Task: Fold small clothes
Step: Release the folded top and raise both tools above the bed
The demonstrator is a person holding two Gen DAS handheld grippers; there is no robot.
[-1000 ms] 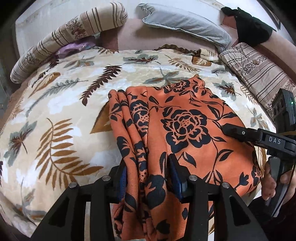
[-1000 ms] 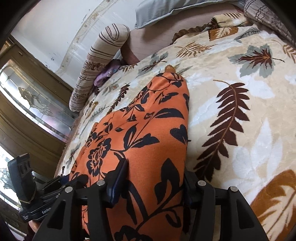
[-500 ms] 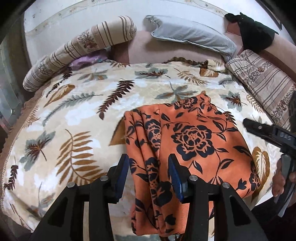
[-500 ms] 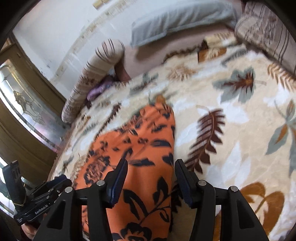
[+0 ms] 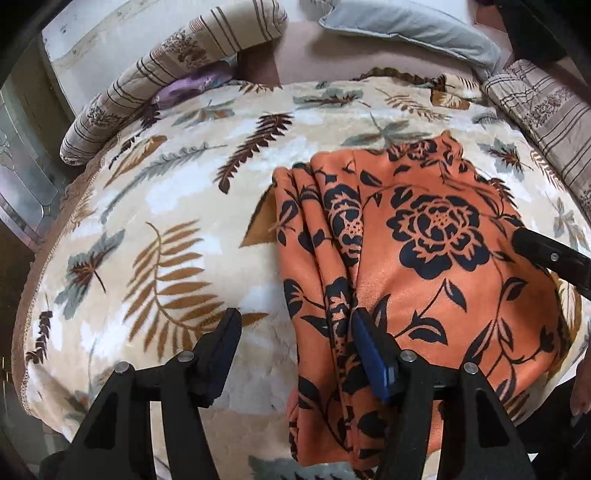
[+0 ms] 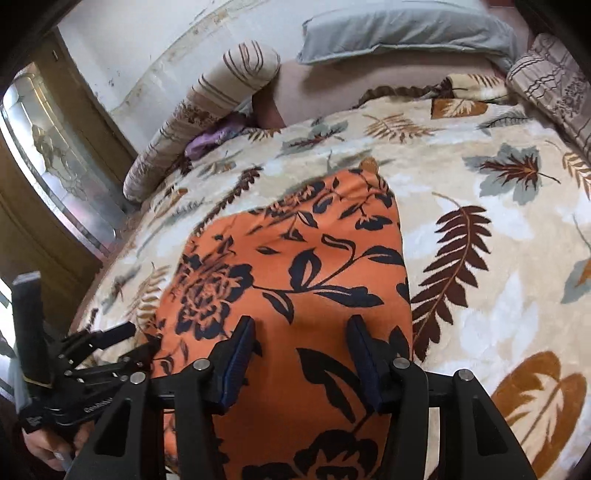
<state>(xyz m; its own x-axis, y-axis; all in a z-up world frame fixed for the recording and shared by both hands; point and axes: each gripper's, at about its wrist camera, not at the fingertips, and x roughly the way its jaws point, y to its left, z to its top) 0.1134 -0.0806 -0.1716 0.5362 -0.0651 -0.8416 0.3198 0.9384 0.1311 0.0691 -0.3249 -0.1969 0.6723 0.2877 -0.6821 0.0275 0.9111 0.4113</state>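
Both tongs (image 5: 295, 350) (image 6: 301, 354) gape empty over the orange garment (image 5: 413, 266) on the leaf-print blanket (image 5: 166, 221).

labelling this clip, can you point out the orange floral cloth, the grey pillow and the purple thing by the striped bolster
orange floral cloth (image 5: 439, 236): left wrist view, on the big black rose.
grey pillow (image 6: 402, 31): right wrist view, middle of its face.
purple thing (image 6: 210, 140): right wrist view, its exposed bunched part.

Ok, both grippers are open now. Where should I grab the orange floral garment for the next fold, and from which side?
Probably the bunched, pleated left edge of the orange floral garment, near the bed's front edge. The layers stack into ridges there, giving the left gripper something thick to pinch; come in low from the front. The right gripper could take the flat near-right edge likewise.
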